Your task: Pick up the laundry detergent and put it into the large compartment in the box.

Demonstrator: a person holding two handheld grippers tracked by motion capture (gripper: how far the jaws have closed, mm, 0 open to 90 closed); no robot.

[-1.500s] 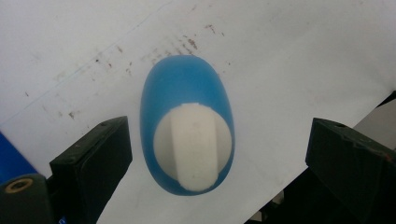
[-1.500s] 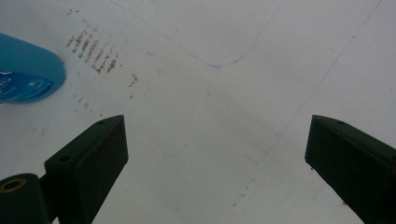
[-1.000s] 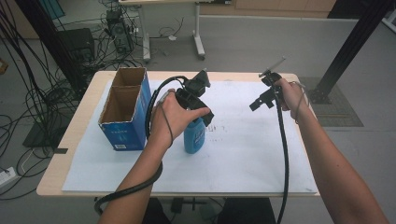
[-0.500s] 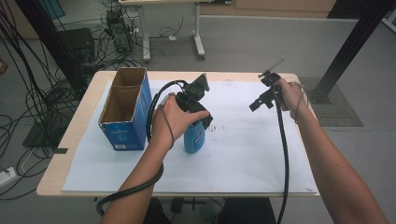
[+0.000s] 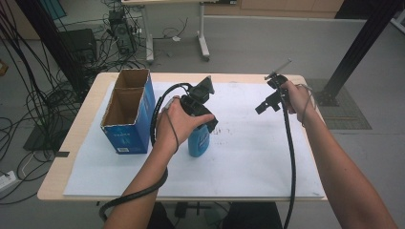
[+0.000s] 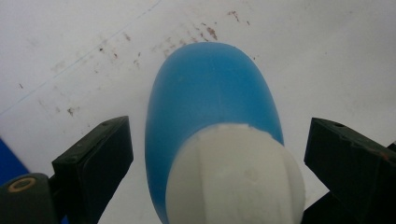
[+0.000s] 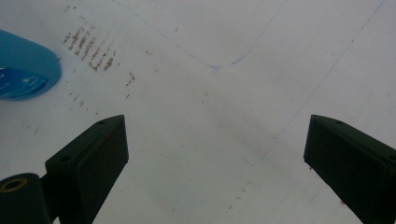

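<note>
A blue bottle (image 5: 198, 141) with a white cap (image 6: 236, 177) stands upright on the white paper sheet (image 5: 248, 157) near the table's middle. My left gripper (image 5: 204, 114) hovers right above it, open, its jaws spread wide on either side of the cap without touching. In the left gripper view the bottle (image 6: 210, 102) runs down between the jaws. My right gripper (image 5: 268, 102) hangs open over the paper at the right, nothing between its jaws; its view catches the bottle's base (image 7: 25, 65) at the far left.
An open blue cardboard box (image 5: 128, 112) with two compartments stands at the table's left, close to the bottle. Brown smudges (image 7: 88, 46) mark the paper. Cables trail from both grippers over the front edge. Desks, wires and a black post surround the table.
The left hand and its gripper have shifted slightly over the bottle's top. The right gripper has stayed where it was.
</note>
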